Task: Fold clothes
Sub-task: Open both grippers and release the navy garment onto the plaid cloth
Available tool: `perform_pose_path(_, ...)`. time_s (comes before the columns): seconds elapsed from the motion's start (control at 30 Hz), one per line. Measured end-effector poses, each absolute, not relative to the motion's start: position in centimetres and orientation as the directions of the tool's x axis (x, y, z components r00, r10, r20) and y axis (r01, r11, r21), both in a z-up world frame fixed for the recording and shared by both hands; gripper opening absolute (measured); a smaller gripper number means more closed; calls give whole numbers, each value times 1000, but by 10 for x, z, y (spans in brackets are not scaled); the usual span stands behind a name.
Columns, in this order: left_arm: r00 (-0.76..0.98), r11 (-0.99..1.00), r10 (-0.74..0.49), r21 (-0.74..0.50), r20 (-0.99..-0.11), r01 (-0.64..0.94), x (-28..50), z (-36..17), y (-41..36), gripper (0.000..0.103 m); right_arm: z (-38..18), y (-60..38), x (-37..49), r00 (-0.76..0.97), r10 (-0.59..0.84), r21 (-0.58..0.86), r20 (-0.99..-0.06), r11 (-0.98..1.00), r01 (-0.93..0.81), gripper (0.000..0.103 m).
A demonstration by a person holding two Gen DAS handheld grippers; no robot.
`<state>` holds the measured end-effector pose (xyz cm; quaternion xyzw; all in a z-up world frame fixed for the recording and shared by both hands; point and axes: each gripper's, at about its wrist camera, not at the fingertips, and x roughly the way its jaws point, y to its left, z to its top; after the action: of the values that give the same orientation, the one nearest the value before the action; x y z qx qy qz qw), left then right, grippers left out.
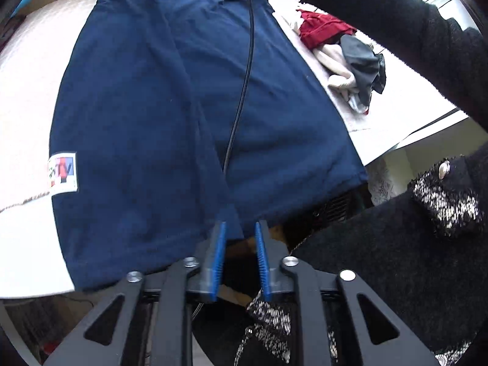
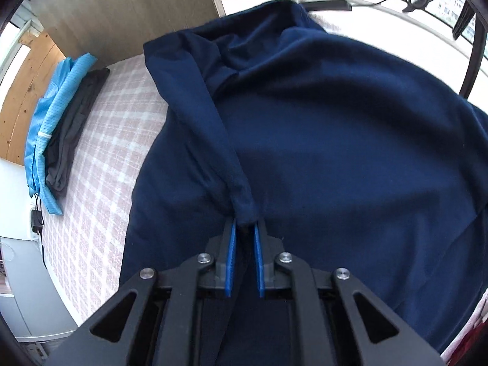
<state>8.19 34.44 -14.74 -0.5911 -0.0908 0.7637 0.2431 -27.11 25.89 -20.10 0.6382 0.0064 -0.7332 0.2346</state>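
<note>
Navy shirt (image 1: pixel 170 116) spread flat on the bench (image 1: pixel 27 70). Right gripper (image 2: pixel 244 228) pinching a sleeve cuff (image 2: pixel 242 210), likely to draw it inward. Left gripper (image 1: pixel 241 228) narrowly parted at the hem (gripping nothing).

1. The left gripper (image 1: pixel 240 228) points forward with its two blue-padded fingers (image 1: pixel 217 262) parted, a clear gap between the tips and nothing pinched in it.
2. The right gripper (image 2: pixel 244 227) has its blue pads (image 2: pixel 231 259) drawn close together, the tips clamped on a bunched fold of dark blue cloth (image 2: pixel 242 204) that runs out ahead of the fingers.
3. A dark knitted sleeve (image 1: pixel 396 21) reaches across, above and to the right of the left fingers.
</note>
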Motion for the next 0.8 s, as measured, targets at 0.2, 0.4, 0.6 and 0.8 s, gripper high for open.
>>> perform_pose_path(0.2,-234,-899,438,-418,-868,-129,143,-111,292,29,-161,305,-229,-87,-412,361,-907,-868,339,41)
perform_pose_path(0.4,-255,-922,379,-387,-889,-20,185,-89,247,31,-103,364,-172,-105,-490,422,-865,-825,377,42)
perform_pose_path(0.6,-379,-934,300,-350,-875,68,171,-52,190,31,-38,402,-132,-170,-536,421,-827,-791,444,42)
perform_pose_path(0.8,-452,-959,269,-282,-851,-40,72,-36,183,39,24,379,-131,-290,-515,292,-807,-774,562,43)
